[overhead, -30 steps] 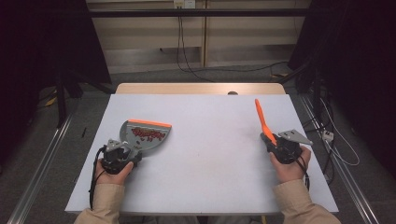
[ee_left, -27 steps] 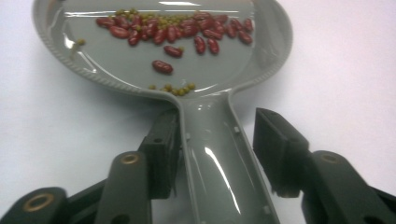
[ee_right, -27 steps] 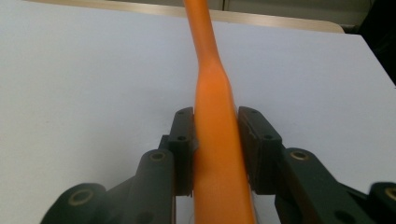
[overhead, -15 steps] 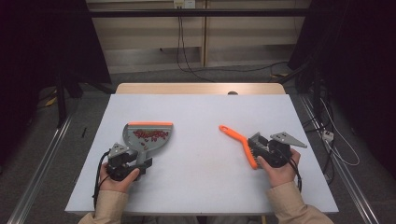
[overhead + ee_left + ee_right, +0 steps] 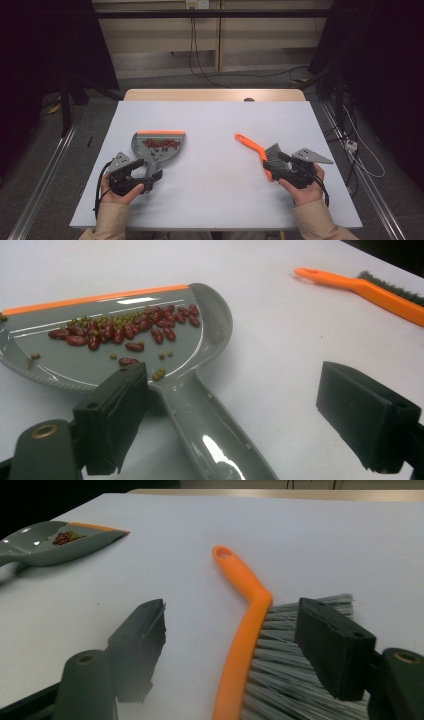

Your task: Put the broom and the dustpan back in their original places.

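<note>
The left gripper [image 5: 145, 176] was spread around the handle of the dustpan [image 5: 150, 340] holding beans [image 5: 125, 330]. The right gripper [image 5: 235, 645] was spread astride the brush [image 5: 245, 630] lying on the table [image 5: 215, 125].

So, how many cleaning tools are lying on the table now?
2. The grey dustpan, with beans in it, lies on the table's left side before the left gripper. The orange brush lies on the right side, between the right gripper's open jaws.

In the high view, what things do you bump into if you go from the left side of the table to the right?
Left gripper → grey dustpan holding beans → orange brush → right gripper.
</note>
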{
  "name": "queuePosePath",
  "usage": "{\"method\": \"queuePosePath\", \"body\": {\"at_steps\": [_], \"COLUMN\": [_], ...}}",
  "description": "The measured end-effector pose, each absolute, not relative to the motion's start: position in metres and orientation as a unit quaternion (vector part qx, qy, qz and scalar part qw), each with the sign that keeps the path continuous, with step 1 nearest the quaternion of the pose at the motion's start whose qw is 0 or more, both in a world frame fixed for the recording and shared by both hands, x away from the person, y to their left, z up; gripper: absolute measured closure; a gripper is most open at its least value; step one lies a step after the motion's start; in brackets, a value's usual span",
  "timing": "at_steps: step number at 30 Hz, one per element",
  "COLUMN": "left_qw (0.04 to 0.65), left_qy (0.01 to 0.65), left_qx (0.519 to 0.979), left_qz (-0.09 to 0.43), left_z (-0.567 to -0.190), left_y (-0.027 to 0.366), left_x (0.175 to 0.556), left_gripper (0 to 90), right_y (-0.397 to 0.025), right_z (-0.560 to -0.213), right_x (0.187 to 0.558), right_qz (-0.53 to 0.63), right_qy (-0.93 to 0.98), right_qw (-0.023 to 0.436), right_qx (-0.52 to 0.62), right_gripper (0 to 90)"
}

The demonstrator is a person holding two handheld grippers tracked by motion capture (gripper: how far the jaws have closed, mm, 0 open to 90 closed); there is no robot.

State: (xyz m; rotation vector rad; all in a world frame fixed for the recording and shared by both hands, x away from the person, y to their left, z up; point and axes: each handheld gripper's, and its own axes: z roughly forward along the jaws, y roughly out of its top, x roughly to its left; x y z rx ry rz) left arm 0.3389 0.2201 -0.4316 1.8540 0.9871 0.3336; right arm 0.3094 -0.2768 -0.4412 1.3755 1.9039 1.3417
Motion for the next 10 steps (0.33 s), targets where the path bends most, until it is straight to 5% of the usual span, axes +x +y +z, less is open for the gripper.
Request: {"method": "queuePosePath", "body": {"at_steps": [10], "left_qw": [0.490], "left_qy": [0.406], "left_qx": [0.760], "left_qz": [0.131], "left_z": [-0.4320], "left_y": [0.2249], "left_x": [0.3413], "left_gripper": [10.2], "right_y": [-0.2796], "right_z": [-0.4431], "right_x": [0.2985], "right_qz": [0.490], "right_qy": [0.701], "right_qw": [0.213], "right_qx": [0.473], "right_gripper": [19.6]}}
